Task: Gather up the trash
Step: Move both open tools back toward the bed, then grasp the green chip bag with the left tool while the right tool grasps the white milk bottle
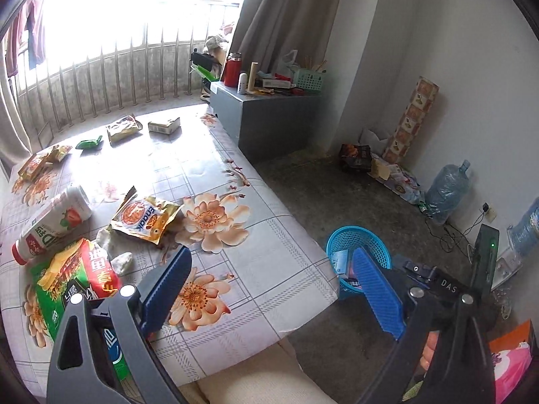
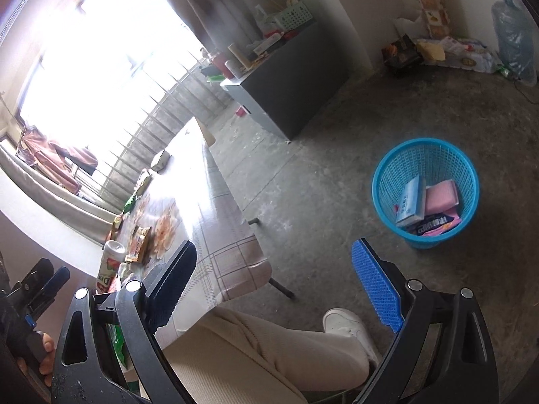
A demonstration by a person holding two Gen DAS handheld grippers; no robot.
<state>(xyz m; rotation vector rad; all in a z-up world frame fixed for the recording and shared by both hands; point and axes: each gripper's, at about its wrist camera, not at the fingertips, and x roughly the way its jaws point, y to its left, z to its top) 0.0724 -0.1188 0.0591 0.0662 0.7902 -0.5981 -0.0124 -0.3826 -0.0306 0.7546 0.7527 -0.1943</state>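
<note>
Bare concrete floor [image 2: 303, 175] lay open between floral-clothed table [image 1: 269, 235] and round blue plastic mesh basket [image 2: 425, 148], basket mouth unobstructed, grey cabinet [image 2: 296, 91] stood beyond, wrappers crowded the table's left half.

Right claw [image 2: 273, 282] open, empty — blue basket [image 2: 384, 181] holding trash, floral table [image 2: 215, 208]

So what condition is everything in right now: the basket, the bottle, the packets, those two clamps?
Blue basket: upright on the floor, partly filled with boxes and wrappers.
Yogurt bottle: lying on its side on the table, capped.
Snack packet: torn open, flat on the table.
Green carton: lying on the table.
Left hand-held gripper: open, empty.
Right hand-held gripper: open, empty.
</note>
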